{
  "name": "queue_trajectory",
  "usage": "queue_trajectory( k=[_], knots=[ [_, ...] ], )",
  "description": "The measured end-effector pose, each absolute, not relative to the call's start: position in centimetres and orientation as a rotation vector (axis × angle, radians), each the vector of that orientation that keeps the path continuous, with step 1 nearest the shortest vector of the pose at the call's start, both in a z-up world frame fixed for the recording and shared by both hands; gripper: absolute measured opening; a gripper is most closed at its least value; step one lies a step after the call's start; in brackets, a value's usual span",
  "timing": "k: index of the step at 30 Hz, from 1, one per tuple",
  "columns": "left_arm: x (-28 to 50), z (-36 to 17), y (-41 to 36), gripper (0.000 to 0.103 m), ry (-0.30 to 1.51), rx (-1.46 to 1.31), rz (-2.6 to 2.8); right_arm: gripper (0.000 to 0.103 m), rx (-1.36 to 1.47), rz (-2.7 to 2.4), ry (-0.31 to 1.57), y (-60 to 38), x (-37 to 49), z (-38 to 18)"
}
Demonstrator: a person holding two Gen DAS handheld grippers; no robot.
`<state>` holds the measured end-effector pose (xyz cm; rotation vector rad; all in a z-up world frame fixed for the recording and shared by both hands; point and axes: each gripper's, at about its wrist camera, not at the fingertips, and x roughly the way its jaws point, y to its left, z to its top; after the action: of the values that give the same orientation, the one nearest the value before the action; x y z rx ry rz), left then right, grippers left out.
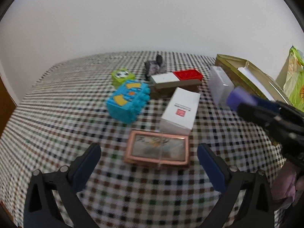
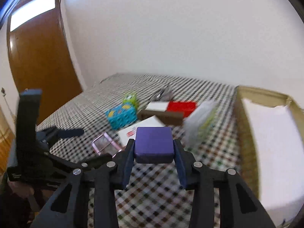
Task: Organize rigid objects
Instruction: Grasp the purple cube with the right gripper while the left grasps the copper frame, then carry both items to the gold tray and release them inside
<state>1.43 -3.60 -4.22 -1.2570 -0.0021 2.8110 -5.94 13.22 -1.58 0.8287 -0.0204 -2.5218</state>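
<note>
My right gripper (image 2: 154, 148) is shut on a purple block (image 2: 153, 144) and holds it above the checked tablecloth; the block also shows at the right of the left wrist view (image 1: 239, 97). My left gripper (image 1: 149, 163) is open and empty, its fingers on either side of a pink-framed flat box (image 1: 158, 148). Behind that lie a white box (image 1: 180, 110), a blue toy block (image 1: 127, 100), a green cube (image 1: 122, 77), a brown box with a white-and-red top (image 1: 176, 81) and a clear plastic case (image 1: 220, 84).
An open gold-edged cardboard box (image 2: 245, 117) lined with white paper stands at the right (image 1: 247, 72). A dark crumpled object (image 1: 155, 66) lies at the back. A green bag (image 1: 294, 76) is at the far right. A brown door (image 2: 41, 57) is on the left.
</note>
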Motion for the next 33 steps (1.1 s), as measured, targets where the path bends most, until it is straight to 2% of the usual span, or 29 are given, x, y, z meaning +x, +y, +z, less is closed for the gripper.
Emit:
queue_trajectory(
  k=[4, 9, 10, 11, 18, 25, 33],
  knots=[
    [-0.1, -5.4, -2.5, 0.102, 0.012, -1.342, 2.79, 0.043, 0.822, -2.564, -0.065, 14.9, -6.1, -1.3],
    [-0.7, -5.9, -2.8, 0.091, -0.006, -1.39, 2.782, 0.043, 0.813, -2.611, -0.125, 16.0, -6.3, -0.9],
    [-0.7, -5.8, -2.9, 0.087, -0.007, -1.387, 2.785, 0.043, 0.81, -2.619, -0.134, 16.2, -6.2, -0.8],
    [-0.5, -5.7, -2.9, 0.078, -0.01, -1.377, 2.79, 0.043, 0.806, -2.63, -0.137, 16.3, -6.2, -0.7],
    [-0.3, -5.3, -3.5, 0.078, -0.047, -1.338, 2.814, 0.043, 0.785, -2.69, -0.225, 17.1, -6.6, -1.1],
    [1.4, -2.5, -3.6, 0.078, -0.062, -1.169, 2.885, 0.043, 0.653, -2.776, -0.367, 20.8, -5.5, 0.3],
    [1.6, 2.0, 0.9, 0.078, -0.019, -0.897, 2.895, 0.043, 0.624, -2.899, -0.455, 27.6, -4.7, 0.8]
  ],
)
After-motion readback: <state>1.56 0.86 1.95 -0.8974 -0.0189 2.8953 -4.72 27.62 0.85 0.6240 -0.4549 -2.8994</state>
